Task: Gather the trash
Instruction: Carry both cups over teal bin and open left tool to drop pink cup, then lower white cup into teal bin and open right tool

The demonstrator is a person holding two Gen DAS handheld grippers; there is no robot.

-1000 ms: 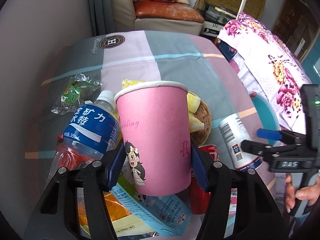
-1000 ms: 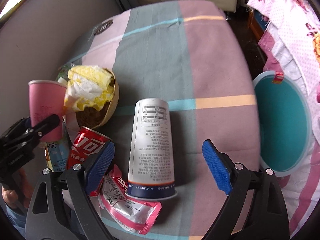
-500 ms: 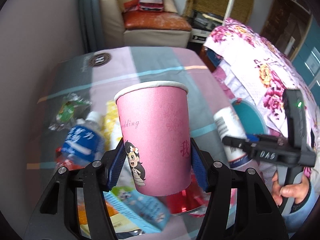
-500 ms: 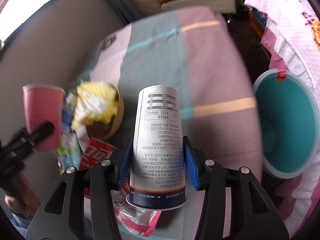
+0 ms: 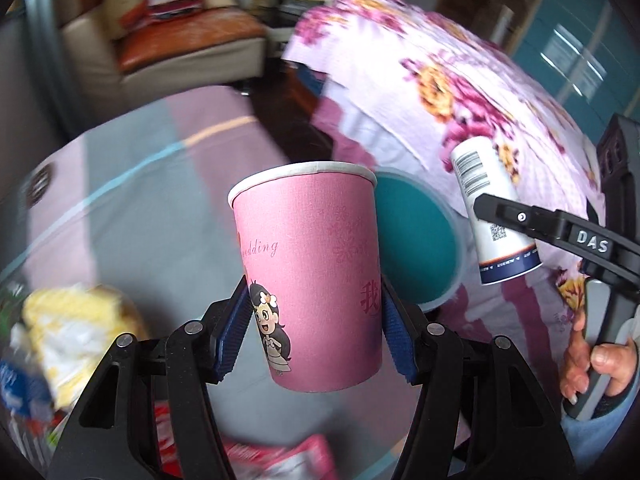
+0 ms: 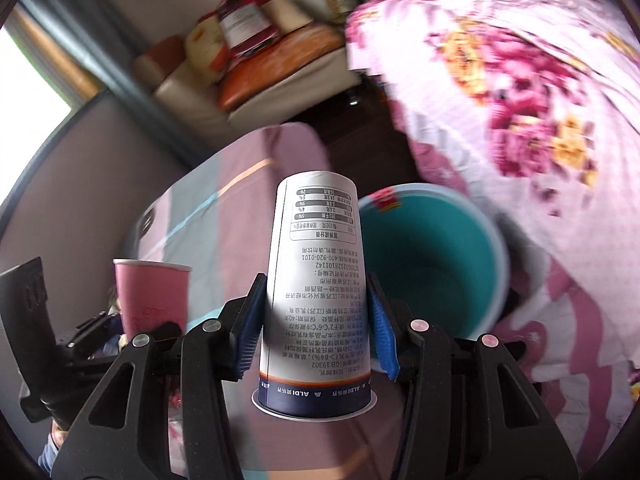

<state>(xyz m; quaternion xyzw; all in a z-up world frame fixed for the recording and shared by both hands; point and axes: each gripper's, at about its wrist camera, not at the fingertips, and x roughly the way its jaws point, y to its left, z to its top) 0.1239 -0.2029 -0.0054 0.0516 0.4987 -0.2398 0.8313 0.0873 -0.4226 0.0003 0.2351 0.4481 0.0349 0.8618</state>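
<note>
Left tongs [image 5: 314, 320]: closed on the pink paper cup [image 5: 308, 272], blue pads pressing both sides of its lower half; cup upright, mouth up, clear of the table.
Right tongs [image 6: 316, 320]: clamped on the white yoghurt cup [image 6: 314, 292], inverted, its rimmed mouth toward the camera; pads grip about mid-height.
Relative position: in the left wrist view the yoghurt cup [image 5: 490, 212] sits to the right of the pink cup, apart from it, and the teal bin [image 5: 416, 244] shows between them, behind.
Bin: open teal bin [image 6: 432, 256] standing off the table edge, against the floral bedding [image 6: 520, 80]; both views are blurred.
Step in hand (judgement): carrying both cups to the bin.
Method advised: bring each cup fully over the opening before loosening; release one at a time so the tongs do not collide; keep pressure light, since paper walls crush easily.
Remaining trash: yellow tissue heap [image 5: 76, 320] and red wrapper [image 5: 292, 456] lie on the striped table cloth [image 5: 160, 200].
Risk: a cup striking the rim and falling to the floor.
</note>
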